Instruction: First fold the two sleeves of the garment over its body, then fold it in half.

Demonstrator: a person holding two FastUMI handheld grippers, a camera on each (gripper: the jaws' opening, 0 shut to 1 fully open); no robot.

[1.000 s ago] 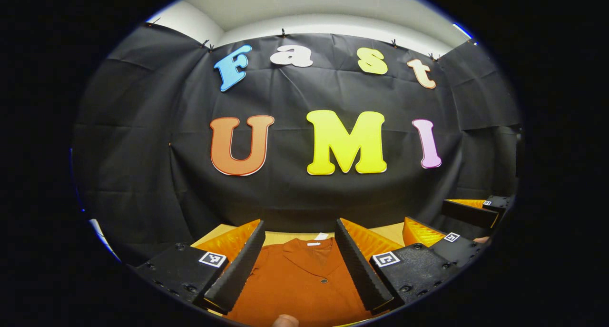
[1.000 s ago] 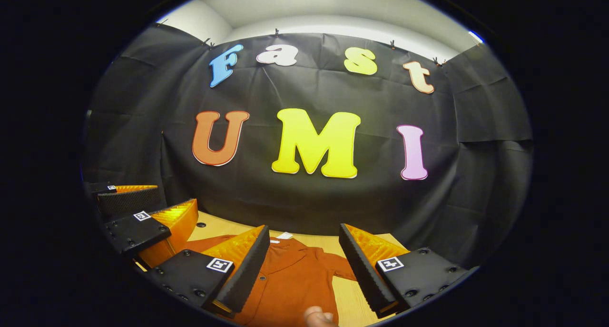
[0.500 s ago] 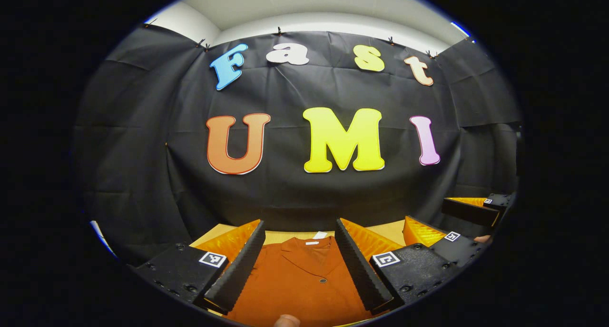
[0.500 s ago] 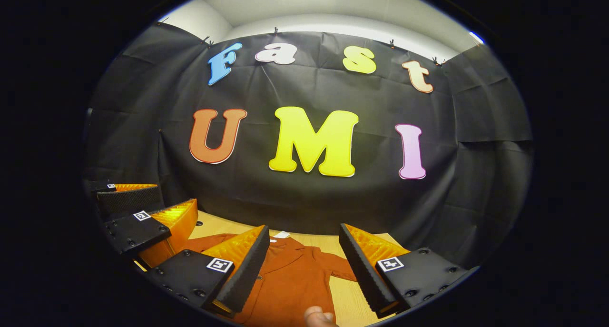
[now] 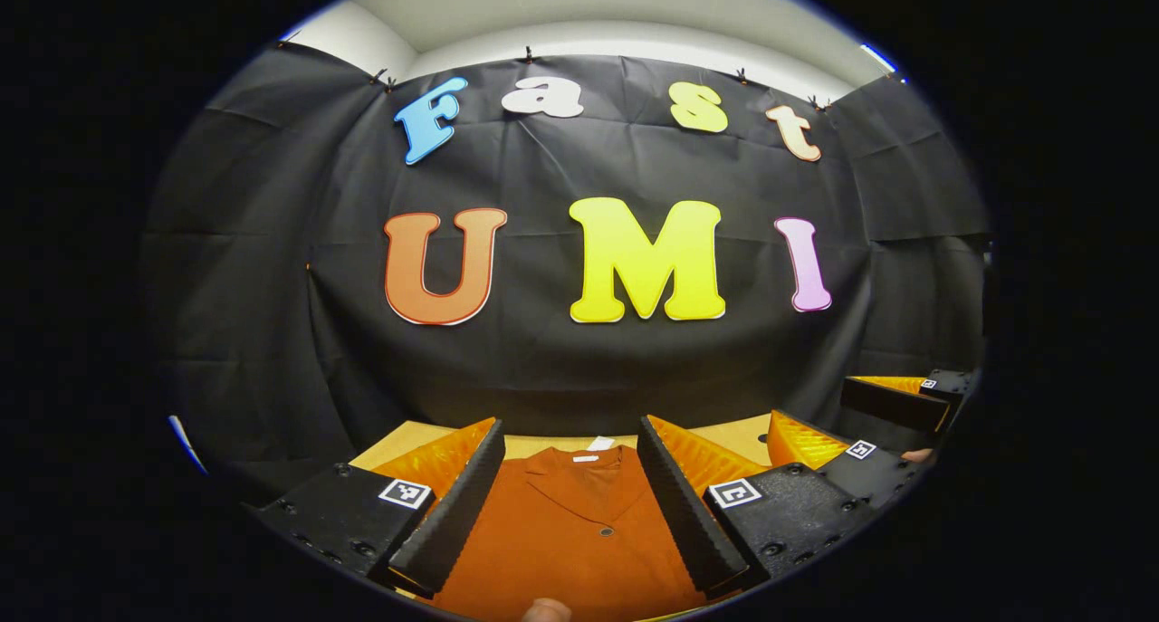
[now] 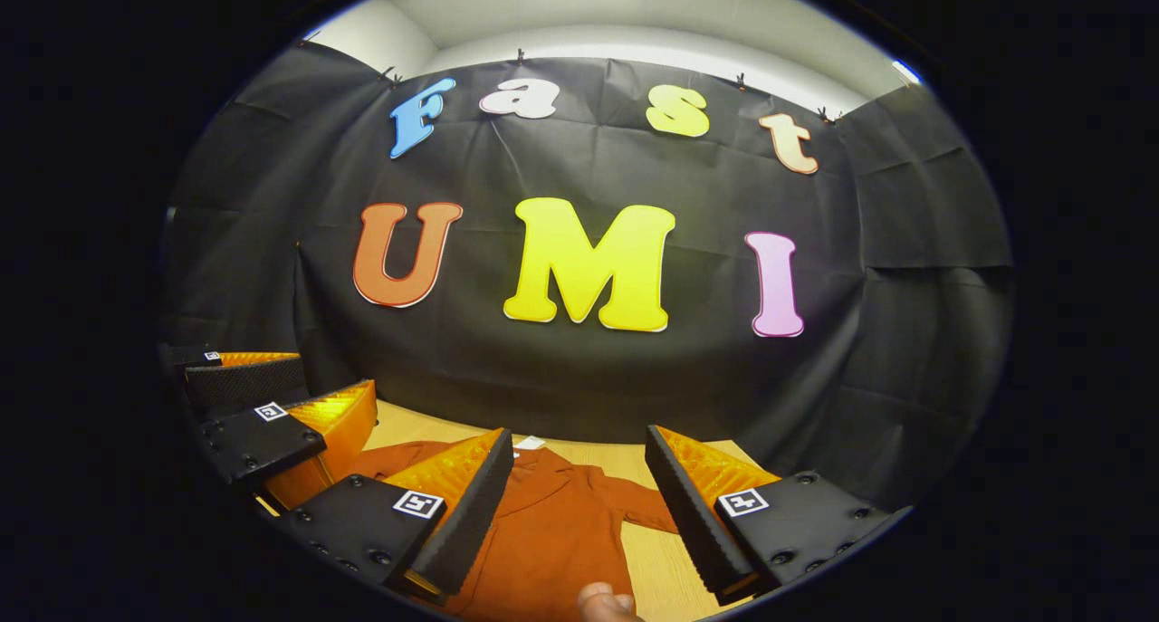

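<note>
A rust-orange buttoned garment (image 5: 570,536) lies flat on a light wooden table (image 5: 742,441), collar toward the black back wall. In the left gripper view my left gripper (image 5: 569,495) hangs open above its chest, nothing between the fingers. The right gripper (image 5: 860,427) stands open farther right. In the right gripper view the garment (image 6: 552,536) spreads below my open right gripper (image 6: 578,500), one short sleeve (image 6: 645,511) reaching right onto bare wood. The left gripper (image 6: 272,405) shows at the left, open.
The black cloth wall (image 5: 579,368) closes the table's far edge close behind the collar. A fingertip (image 5: 546,611) shows at the bottom of the left gripper view, another fingertip (image 6: 605,602) at the bottom of the right gripper view. Bare wood (image 6: 665,572) lies right of the garment.
Both views have shifted slightly, the wall and garment sliding a little left and up in frame. Both grippers stay open and hold nothing.
</note>
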